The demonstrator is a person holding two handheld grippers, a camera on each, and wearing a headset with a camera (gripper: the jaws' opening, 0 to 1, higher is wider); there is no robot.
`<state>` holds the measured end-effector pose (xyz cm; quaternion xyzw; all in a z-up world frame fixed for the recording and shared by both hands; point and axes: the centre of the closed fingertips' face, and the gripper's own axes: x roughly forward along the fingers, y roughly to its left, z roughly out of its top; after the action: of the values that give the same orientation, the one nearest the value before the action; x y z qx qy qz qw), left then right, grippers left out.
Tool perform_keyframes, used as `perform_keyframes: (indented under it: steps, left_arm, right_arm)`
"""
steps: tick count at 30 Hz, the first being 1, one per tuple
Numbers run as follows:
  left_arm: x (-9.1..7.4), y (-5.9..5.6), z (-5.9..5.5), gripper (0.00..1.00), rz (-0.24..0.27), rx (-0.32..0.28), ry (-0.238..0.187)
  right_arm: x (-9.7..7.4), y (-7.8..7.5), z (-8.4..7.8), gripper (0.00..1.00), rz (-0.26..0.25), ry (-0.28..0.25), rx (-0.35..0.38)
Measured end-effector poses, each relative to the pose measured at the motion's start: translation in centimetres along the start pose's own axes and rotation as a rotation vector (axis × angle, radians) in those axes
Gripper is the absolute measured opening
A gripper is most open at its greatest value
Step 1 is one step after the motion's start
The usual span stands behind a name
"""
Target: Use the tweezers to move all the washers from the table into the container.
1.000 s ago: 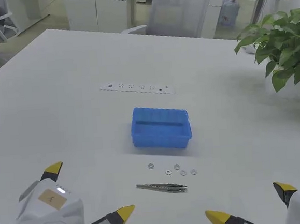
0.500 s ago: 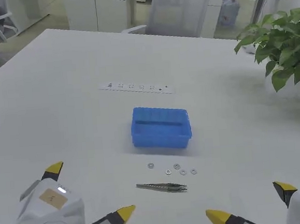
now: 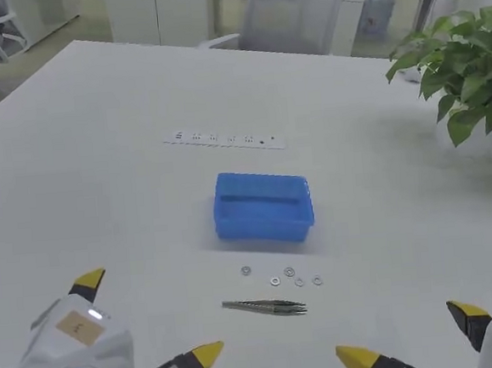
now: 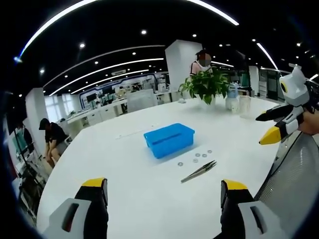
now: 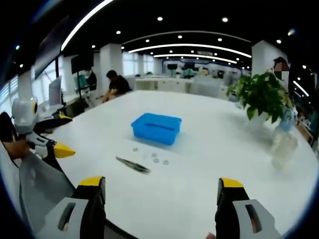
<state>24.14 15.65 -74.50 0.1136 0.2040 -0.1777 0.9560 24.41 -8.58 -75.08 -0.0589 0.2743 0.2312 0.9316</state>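
Inspected white table (image 3: 99, 161) from the head view. Found left gripper (image 3: 147, 318) low at the near left edge, yellow-tipped jaws spread wide, gripping nothing. Found right gripper (image 3: 409, 336) low at the near right edge, likewise spread wide and gripping nothing. Confirmed both conditions in each gripper view, with bare tabletop between the jaws. Located tweezers (image 3: 264, 307) lying flat on the table, between the two grippers and ahead of them, well apart from both, untouched. Counted five washers (image 3: 289, 272) in a loose row just beyond the tweezers, resting on the table surface, near the tool but not touching it. Located blue container (image 3: 262, 225) just beyond the washers, upright, rectangular, open-topped; could not tell its contents from these angles. Noted white power strip (image 3: 223, 141) farther back behind the container and green potted plant (image 3: 466, 56) at the far right. Observed seated person (image 4: 51, 135) in the background of the left gripper view.
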Motion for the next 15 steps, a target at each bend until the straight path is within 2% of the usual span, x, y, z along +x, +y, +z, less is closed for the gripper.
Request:
perform_keyframes:
  steps: [4,7,9,10,12,13,15]
  left_arm:
    - [0.1,-0.3,0.2,0.92,-0.033,-0.010,0.017]
    - [0.5,-0.7,0.8,0.83,-0.084,0.000,0.039]
    - [1.0,-0.7,1.5,0.76,-0.106,0.006,0.038]
    - [1.4,-1.0,1.6,0.70,-0.148,0.018,0.049]
    - [2.0,-1.4,1.5,0.62,-0.198,0.016,0.071]
    - [2.5,-1.6,1.2,0.56,-0.232,0.009,0.094]
    - [3.5,-1.5,1.1,0.49,-0.259,0.016,0.111]
  right_arm:
    - [0.0,-0.4,0.4,0.91,0.004,-0.006,0.031]
    - [0.3,-0.5,0.7,0.91,0.001,-0.001,0.027]
    - [0.5,-0.6,0.7,0.90,0.001,0.005,0.023]
    - [0.6,-0.7,0.7,0.90,0.002,0.011,0.021]
    - [0.8,-0.8,0.6,0.90,-0.003,0.032,0.013]
    - [0.8,-0.8,0.6,0.89,-0.002,0.038,0.013]
    - [1.0,-0.7,0.5,0.89,0.007,0.048,0.016]
